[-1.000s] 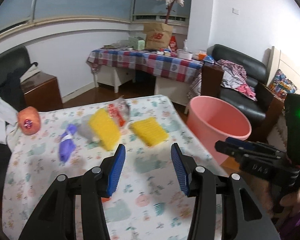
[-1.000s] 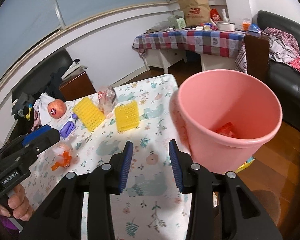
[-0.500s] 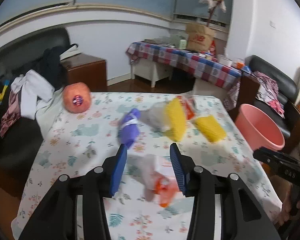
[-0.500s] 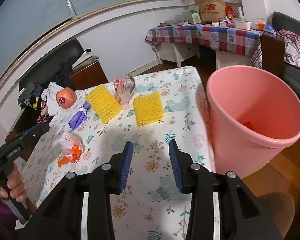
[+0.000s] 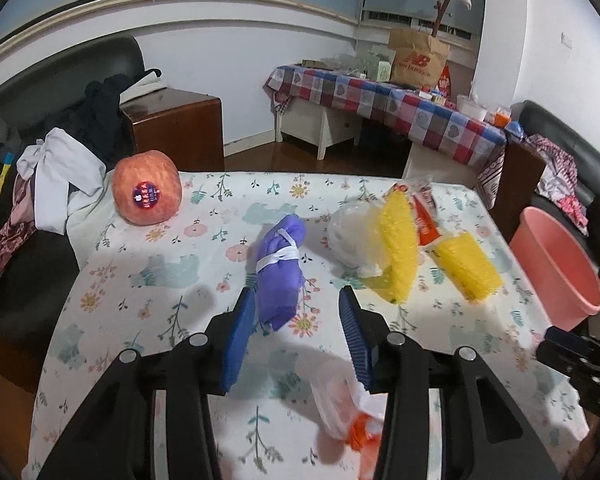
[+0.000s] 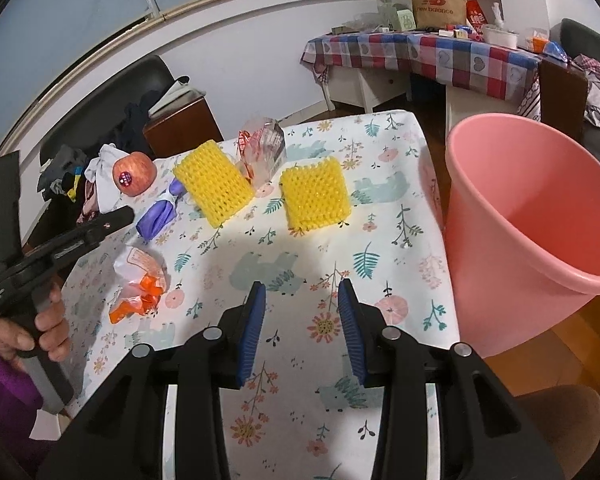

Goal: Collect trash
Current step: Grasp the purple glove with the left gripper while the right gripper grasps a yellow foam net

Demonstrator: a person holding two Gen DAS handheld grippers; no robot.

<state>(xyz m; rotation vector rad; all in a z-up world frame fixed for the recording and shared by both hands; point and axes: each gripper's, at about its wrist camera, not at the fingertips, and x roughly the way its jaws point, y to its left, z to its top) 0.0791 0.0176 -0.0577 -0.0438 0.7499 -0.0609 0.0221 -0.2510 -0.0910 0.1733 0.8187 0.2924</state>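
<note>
On the floral tablecloth lie a purple rolled bundle (image 5: 280, 272), two yellow foam nets (image 6: 214, 182) (image 6: 315, 194), a clear red-printed wrapper (image 6: 262, 152), a white crumpled bag (image 5: 350, 236) and an orange-and-clear wrapper (image 6: 140, 284). My left gripper (image 5: 296, 332) is open, hovering just short of the purple bundle, with the orange wrapper (image 5: 348, 416) under its right finger. My right gripper (image 6: 302, 326) is open and empty over the cloth, left of the pink bin (image 6: 540, 272). The left gripper also shows in the right wrist view (image 6: 116, 220).
An apple in a foam net (image 5: 146, 188) sits at the table's far left corner. Clothes lie heaped on a black chair (image 5: 60, 168) beside a brown cabinet (image 5: 176, 128). A checked-cloth table (image 5: 388, 100) and a black sofa (image 5: 568, 160) stand behind.
My left gripper has swung left from the bin side and come low over the purple bundle and orange wrapper. My right gripper has drawn back from the bin toward the table.
</note>
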